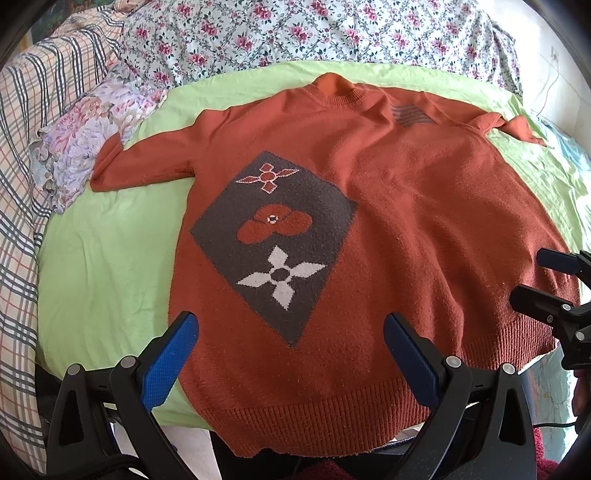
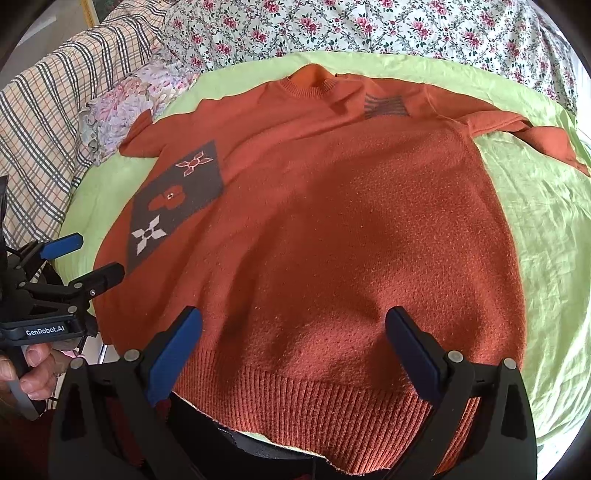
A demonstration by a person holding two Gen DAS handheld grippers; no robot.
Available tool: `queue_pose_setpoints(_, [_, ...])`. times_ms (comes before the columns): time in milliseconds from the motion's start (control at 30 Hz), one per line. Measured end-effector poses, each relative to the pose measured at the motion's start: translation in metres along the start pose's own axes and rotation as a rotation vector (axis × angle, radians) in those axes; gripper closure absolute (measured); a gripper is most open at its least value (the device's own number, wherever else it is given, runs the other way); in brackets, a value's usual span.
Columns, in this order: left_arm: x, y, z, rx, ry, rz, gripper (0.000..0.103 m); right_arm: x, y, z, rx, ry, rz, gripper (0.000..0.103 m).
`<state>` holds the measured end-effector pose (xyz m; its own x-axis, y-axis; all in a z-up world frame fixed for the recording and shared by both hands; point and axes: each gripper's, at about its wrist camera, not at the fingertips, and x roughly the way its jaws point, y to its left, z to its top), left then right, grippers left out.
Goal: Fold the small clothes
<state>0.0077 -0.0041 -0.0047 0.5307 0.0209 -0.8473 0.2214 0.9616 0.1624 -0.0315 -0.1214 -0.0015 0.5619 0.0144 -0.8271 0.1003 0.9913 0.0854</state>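
An orange knit sweater (image 1: 406,206) with a grey diamond patch of flower shapes (image 1: 273,243) lies flat, front up, on a light green sheet (image 1: 103,266). Its collar points away and its ribbed hem (image 1: 317,424) hangs at the near edge. Both sleeves are spread sideways. My left gripper (image 1: 291,354) is open above the hem's left half, empty. My right gripper (image 2: 295,350) is open above the hem's right half (image 2: 303,410), empty. Each gripper shows at the side of the other's view: the right one (image 1: 546,280), the left one (image 2: 88,258).
A floral quilt (image 1: 295,33) lies behind the sweater. A plaid blanket (image 1: 22,166) and a pale flowered garment (image 1: 85,136) lie at the left, the garment touching the left sleeve. The green sheet (image 2: 546,229) extends to the right of the sweater.
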Motion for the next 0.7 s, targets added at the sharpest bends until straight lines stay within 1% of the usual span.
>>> queue_pose_setpoints(100, [0.001, 0.001, 0.001, -0.005, -0.025, -0.008, 0.003, 0.0, 0.0, 0.0, 0.0, -0.012, 0.002, 0.004])
queue_pose_setpoints(300, [0.008, 0.005, 0.009, -0.023, -0.028, -0.036, 0.002, 0.0, -0.008, 0.006, 0.034, -0.018, 0.034, 0.004])
queue_pose_setpoints(333, [0.01, 0.006, 0.011, -0.024, -0.026, -0.04, 0.002, 0.001, -0.012, 0.007, 0.054, 0.005, 0.05, 0.004])
queue_pose_setpoints(433, [0.015, 0.006, 0.017, -0.029, -0.021, -0.04, 0.002, 0.001, -0.021, 0.01, 0.085, 0.016, 0.05, 0.004])
queue_pose_setpoints(567, [0.023, 0.005, 0.029, -0.022, -0.02, -0.018, 0.002, -0.002, -0.04, 0.015, 0.131, -0.022, 0.046, 0.004])
queue_pose_setpoints(600, [0.025, 0.004, 0.031, -0.022, -0.016, -0.02, 0.002, -0.003, -0.051, 0.019, 0.14, -0.062, 0.038, 0.004])
queue_pose_setpoints(633, [0.027, 0.003, 0.035, -0.02, -0.014, -0.02, 0.002, -0.003, -0.051, 0.019, 0.14, -0.062, 0.038, 0.004])
queue_pose_setpoints(700, [0.029, 0.001, 0.04, -0.023, -0.011, -0.026, 0.002, -0.003, -0.064, 0.023, 0.172, -0.066, 0.043, 0.004])
